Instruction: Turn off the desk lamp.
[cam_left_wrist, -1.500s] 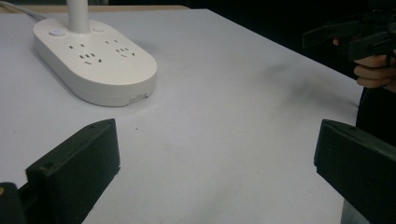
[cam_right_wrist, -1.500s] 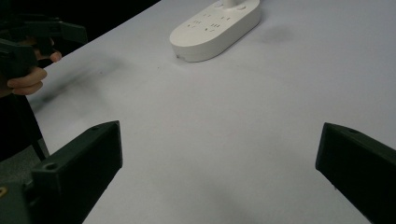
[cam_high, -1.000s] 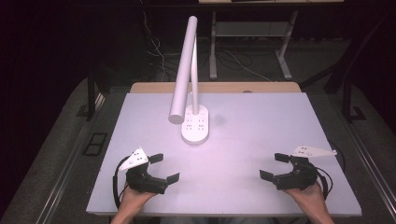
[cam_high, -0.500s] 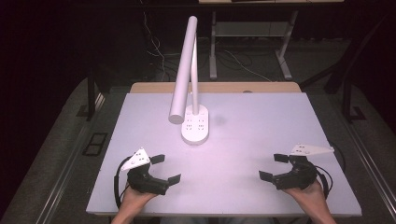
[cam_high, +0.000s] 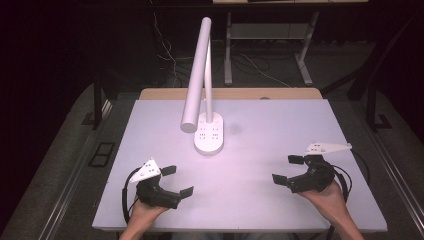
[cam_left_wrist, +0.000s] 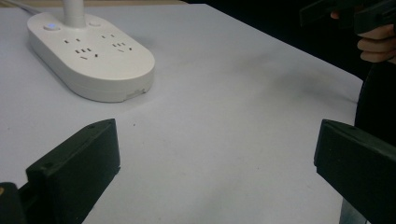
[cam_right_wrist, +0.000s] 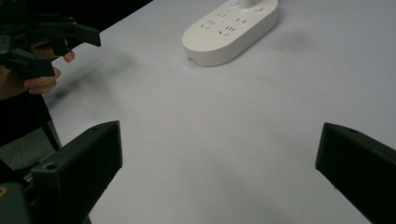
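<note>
A white desk lamp stands at the middle back of the white table (cam_high: 280, 125). Its oval base (cam_high: 210, 135) carries power sockets, and its tube head (cam_high: 197, 75) leans toward me. My left gripper (cam_high: 178, 181) rests open near the front left edge, nothing between its jaws. My right gripper (cam_high: 286, 169) rests open at the front right, also empty. In the left gripper view my open gripper (cam_left_wrist: 217, 158) points past the lamp base (cam_left_wrist: 91, 56) toward the other gripper (cam_left_wrist: 345, 11). In the right gripper view my open gripper (cam_right_wrist: 219, 158) faces the base (cam_right_wrist: 231, 30).
A wooden board edge (cam_high: 230, 93) runs along the back of the table. Behind it are metal table legs (cam_high: 228, 55) and cables on the dark floor. In the right gripper view, the other hand and its gripper (cam_right_wrist: 42, 35) are at the top left.
</note>
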